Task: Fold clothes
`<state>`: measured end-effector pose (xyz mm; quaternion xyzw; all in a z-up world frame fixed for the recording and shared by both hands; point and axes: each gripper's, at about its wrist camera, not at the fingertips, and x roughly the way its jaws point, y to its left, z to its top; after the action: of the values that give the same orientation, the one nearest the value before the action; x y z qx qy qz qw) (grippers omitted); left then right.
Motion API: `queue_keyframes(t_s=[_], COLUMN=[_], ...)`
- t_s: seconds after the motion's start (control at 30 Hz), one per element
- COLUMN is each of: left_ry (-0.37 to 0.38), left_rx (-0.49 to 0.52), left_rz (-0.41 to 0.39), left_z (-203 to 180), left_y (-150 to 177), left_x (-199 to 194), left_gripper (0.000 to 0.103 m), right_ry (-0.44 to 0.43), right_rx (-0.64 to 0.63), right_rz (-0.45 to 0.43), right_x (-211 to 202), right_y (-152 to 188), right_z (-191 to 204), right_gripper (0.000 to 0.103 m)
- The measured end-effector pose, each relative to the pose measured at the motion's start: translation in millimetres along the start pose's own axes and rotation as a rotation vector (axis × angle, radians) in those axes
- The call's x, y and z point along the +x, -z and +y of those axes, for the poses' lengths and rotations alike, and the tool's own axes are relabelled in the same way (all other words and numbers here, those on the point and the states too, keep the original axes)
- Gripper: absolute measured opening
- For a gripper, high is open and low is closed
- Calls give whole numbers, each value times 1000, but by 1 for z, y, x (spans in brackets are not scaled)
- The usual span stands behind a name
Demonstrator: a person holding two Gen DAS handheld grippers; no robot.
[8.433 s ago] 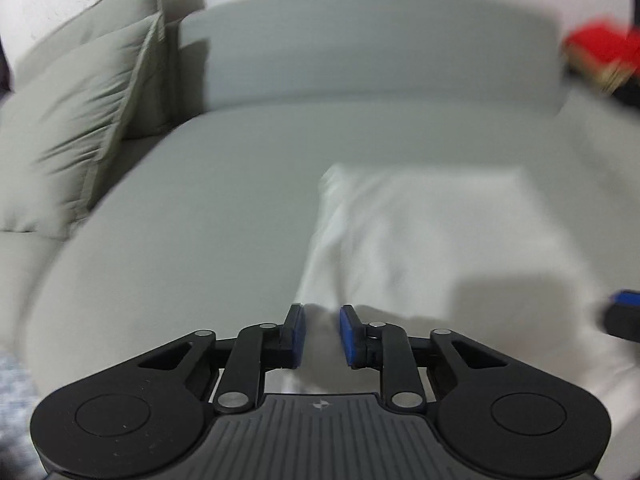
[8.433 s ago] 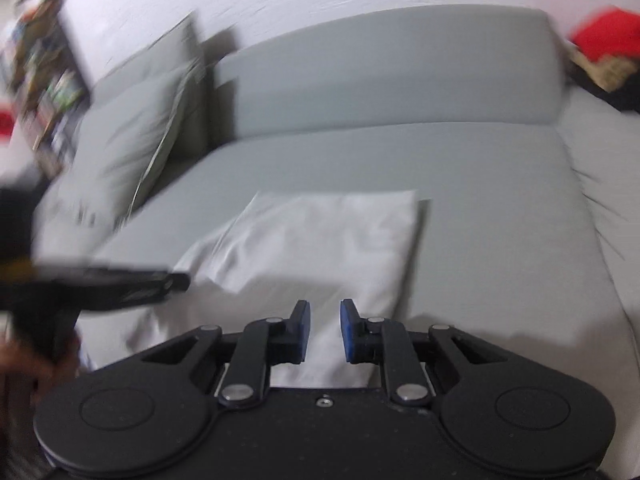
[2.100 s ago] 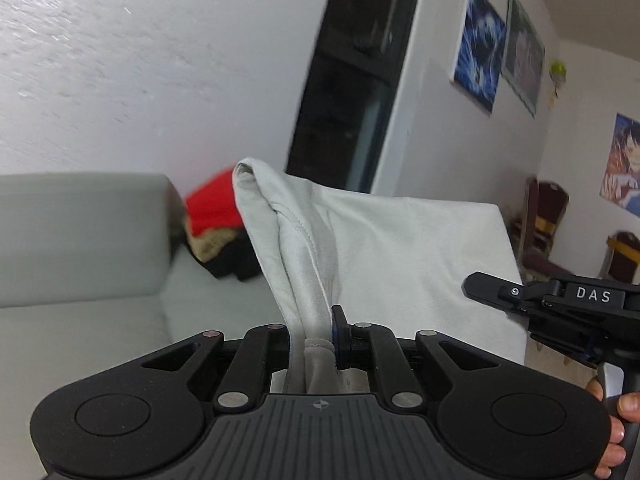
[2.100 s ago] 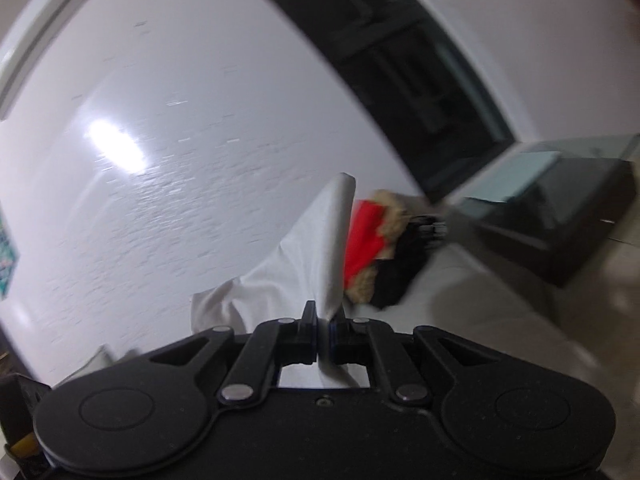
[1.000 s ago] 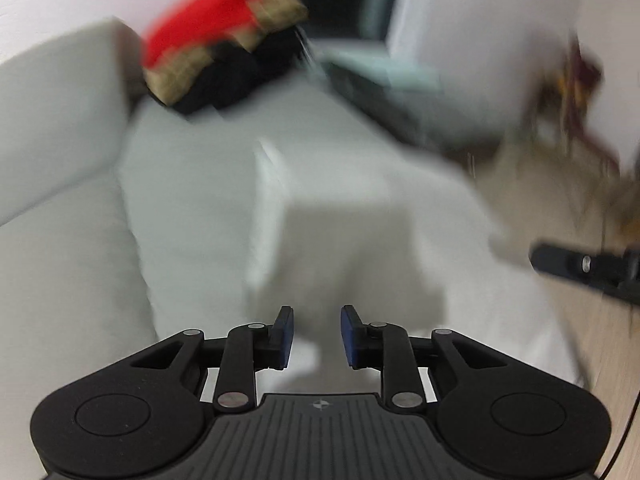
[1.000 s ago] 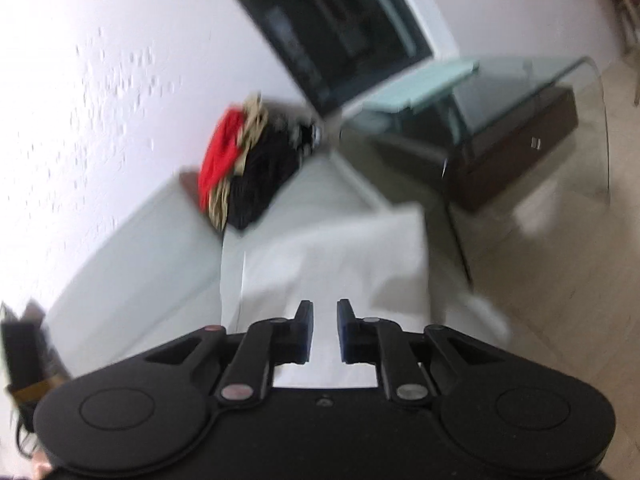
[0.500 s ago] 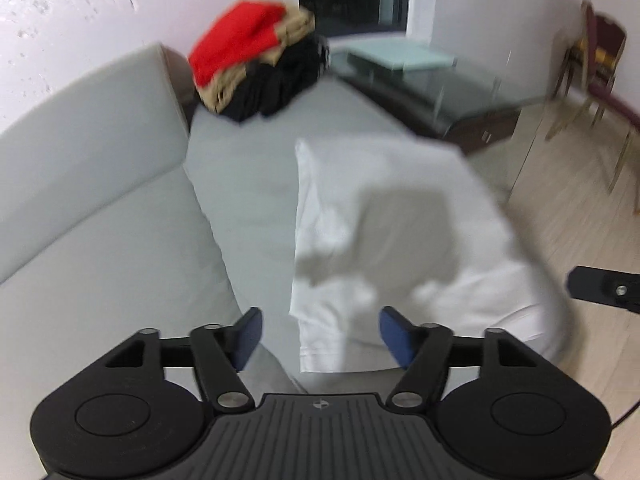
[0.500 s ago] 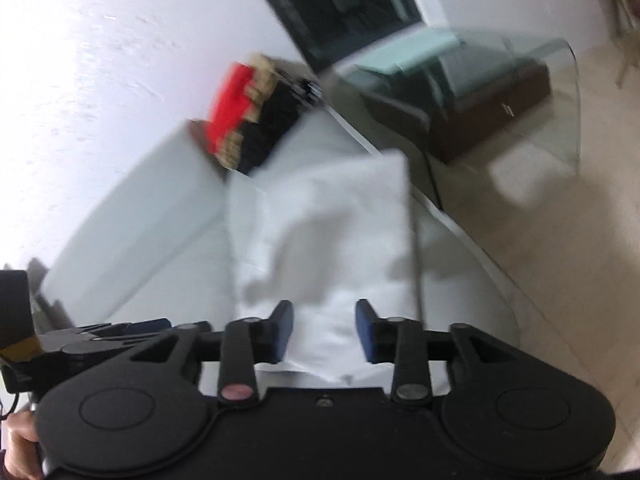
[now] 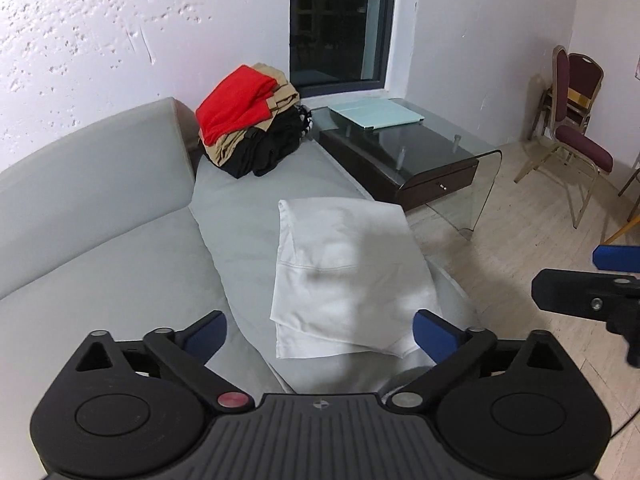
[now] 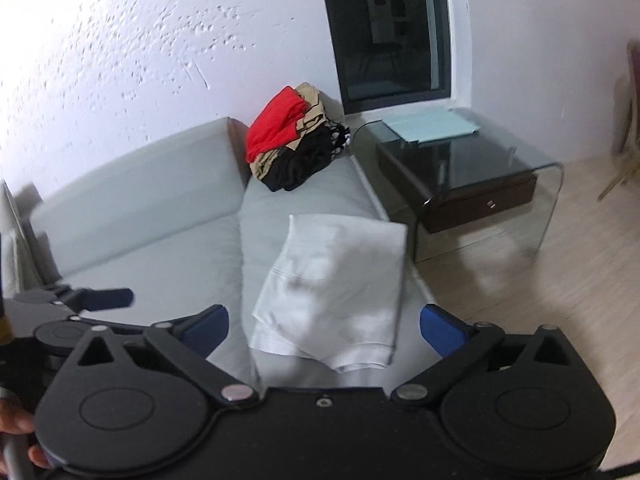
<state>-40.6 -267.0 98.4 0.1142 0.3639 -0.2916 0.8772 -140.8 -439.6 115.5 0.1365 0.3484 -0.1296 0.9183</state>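
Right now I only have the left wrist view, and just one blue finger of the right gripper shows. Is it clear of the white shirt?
Observer: Yes. The right gripper has just been opening; its fingers stand wide apart and empty, with the folded shirt lying loose on the sofa beyond them.
Operator: Anything beside it that I can't see?
Observer: A hand at the lower left edge, curled round a black handle.

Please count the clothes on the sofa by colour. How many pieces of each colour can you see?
White: 1, the folded garment
Red: 1
Tan: 1 at least
Black: 1 at least
Total: 4 at least; the pile hides how many pieces it holds.
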Motion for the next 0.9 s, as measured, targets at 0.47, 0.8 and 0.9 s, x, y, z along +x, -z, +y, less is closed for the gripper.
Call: queue_keyframes(t_s=[0.47,0.8,0.9], left_ry=[35,50,52], left_rx=[-48,-53,-44], left_rz=[48,59,59], left_z=[-7,-11,-13], left_y=[12,16,17], left_x=[10,20,23], left_gripper=[101,101,101], right_ry=[44,43,46], right_rx=[-38,-19,-11], right_rz=[57,63,65], right_x=[1,6,7], right_y=[16,22,23], right_z=[6,-1,-3], right_gripper=[103,103,103])
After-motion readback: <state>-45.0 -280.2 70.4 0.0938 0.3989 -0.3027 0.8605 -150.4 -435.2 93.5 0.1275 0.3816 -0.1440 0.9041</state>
